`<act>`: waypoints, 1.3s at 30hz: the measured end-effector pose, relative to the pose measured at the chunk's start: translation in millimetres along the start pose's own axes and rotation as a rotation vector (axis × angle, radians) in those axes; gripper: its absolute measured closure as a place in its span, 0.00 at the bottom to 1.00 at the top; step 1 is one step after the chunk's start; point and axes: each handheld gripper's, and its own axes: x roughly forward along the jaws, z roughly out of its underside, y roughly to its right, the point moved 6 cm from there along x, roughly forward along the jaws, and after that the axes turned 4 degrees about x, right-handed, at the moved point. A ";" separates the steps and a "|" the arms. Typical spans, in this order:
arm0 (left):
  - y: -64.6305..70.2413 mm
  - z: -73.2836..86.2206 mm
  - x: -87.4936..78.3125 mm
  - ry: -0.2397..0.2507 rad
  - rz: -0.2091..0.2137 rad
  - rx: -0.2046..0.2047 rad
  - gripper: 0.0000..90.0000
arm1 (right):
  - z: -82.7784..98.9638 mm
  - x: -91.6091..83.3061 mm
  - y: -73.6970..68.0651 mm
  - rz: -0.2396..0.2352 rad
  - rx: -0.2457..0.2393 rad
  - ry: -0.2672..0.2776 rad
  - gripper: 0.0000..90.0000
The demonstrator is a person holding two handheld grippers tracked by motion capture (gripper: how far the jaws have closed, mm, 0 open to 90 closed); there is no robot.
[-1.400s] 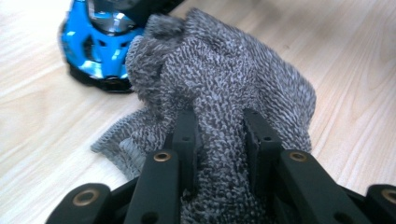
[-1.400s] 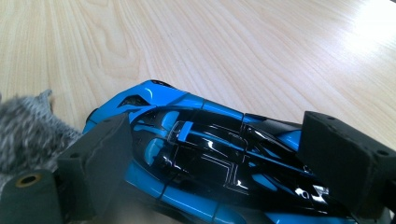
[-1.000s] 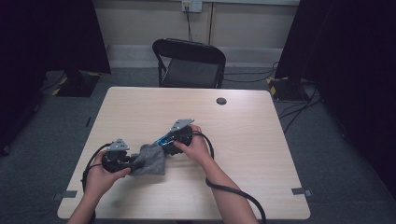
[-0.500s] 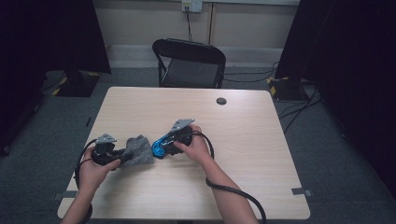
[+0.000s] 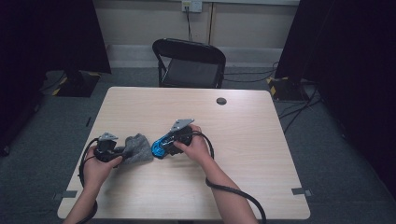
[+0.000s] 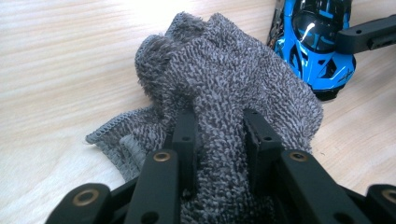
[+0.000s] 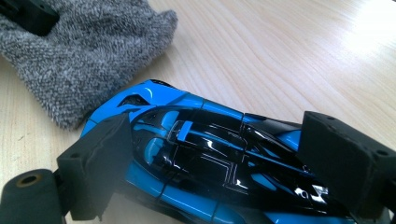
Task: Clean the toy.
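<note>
While I worked at the pale wooden table [image 5: 261, 154], I kept the blue toy car [image 5: 160, 147] as my fixed mark and judged everything from it. It lay on the tabletop toward my side, and my right gripper [image 5: 164, 145] held it across the body, one black pad on each flank, closed only as far as the car's width allowed. For wiping, that hold looked right to me: firm enough to stop the car rolling, low on the sides so the roof and nose stayed bare. The grey terry cloth [image 5: 137, 148] sat just beside the car on its left, touching or nearly touching its end; from the left gripper view I could not tell which. My left gripper [image 6: 218, 133] was clamped tight on a thick fold of that cloth [image 6: 224, 88], with loose pile bunched ahead of the pads toward the car [image 6: 317, 46]. I judged the good way was to lead with that soft bunch, pressing lightly so the hard pads never met the glossy paint. I also meant to stroke along the car, not across it, so as not to twist it against my right hand's grip.
</note>
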 end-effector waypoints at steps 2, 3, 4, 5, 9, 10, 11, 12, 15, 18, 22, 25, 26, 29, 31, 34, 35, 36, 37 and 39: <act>3.4 -0.3 3.7 -0.014 0.005 0.021 0.77 | 0.0 0.0 0.0 0.000 0.000 0.001 0.11; 4.7 -0.2 5.7 -0.024 0.004 0.036 0.77 | 0.0 0.0 -0.1 0.000 0.000 0.000 0.11; 6.5 -0.1 7.5 -0.032 0.008 0.051 0.77 | 0.0 0.0 -0.1 0.001 0.000 0.000 0.11; 7.6 -0.5 8.3 -0.035 0.018 0.066 0.77 | 0.0 -0.1 -0.1 0.001 0.000 -0.001 0.11; 11.7 -0.8 9.1 -0.041 0.060 0.077 0.77 | 0.0 -0.1 0.2 0.001 -0.001 -0.003 0.11; 12.3 -0.6 8.6 -0.051 0.068 0.083 0.77 | 0.0 -0.2 0.5 0.002 -0.002 -0.003 0.11; 13.5 -0.6 8.9 -0.050 0.080 0.082 0.77 | 0.0 -0.2 0.6 0.002 -0.002 -0.002 0.11; 14.2 -0.6 8.9 -0.051 0.089 0.088 0.77 | 0.1 -0.3 0.7 0.002 -0.002 -0.002 0.11; 17.0 -0.3 9.0 -0.052 0.108 0.086 0.77 | 0.6 -0.4 1.0 0.003 0.002 0.003 0.11; 21.2 0.4 8.7 -0.053 0.127 0.079 0.77 | 1.0 -0.6 0.9 0.003 0.003 0.009 0.11; 25.9 1.7 7.6 -0.062 0.140 0.088 0.77 | 1.1 -0.6 0.9 0.003 0.003 0.010 0.11; 30.4 2.8 6.8 -0.071 0.152 0.101 0.77 | 1.2 -0.5 0.9 0.003 0.003 0.012 0.11; 33.0 3.4 6.9 -0.072 0.161 0.099 0.77 | 1.2 -0.6 0.9 0.003 0.003 0.012 0.11; 38.6 4.4 6.7 -0.080 0.173 0.115 0.77 | 1.4 -0.6 0.9 0.003 0.003 0.016 0.11; 42.7 4.9 6.5 -0.086 0.183 0.122 0.77 | 1.5 -0.6 1.0 0.002 0.003 0.018 0.11; 46.6 5.0 7.3 -0.081 0.188 0.126 0.77 | 1.4 -0.6 1.0 0.003 0.003 0.015 0.11; 46.6 5.0 7.3 -0.081 0.188 0.126 0.77 | 1.4 -0.6 1.0 0.003 0.003 0.015 0.11; 47.8 5.2 7.4 -0.081 0.192 0.129 0.77 | 1.4 -0.6 1.0 0.003 0.002 0.017 0.11; 49.3 5.2 7.6 -0.080 0.197 0.132 0.77 | 1.4 -0.6 1.0 0.003 0.002 0.017 0.11; 52.0 5.2 8.1 -0.081 0.207 0.145 0.77 | 1.6 -0.6 1.0 0.003 0.003 0.018 0.11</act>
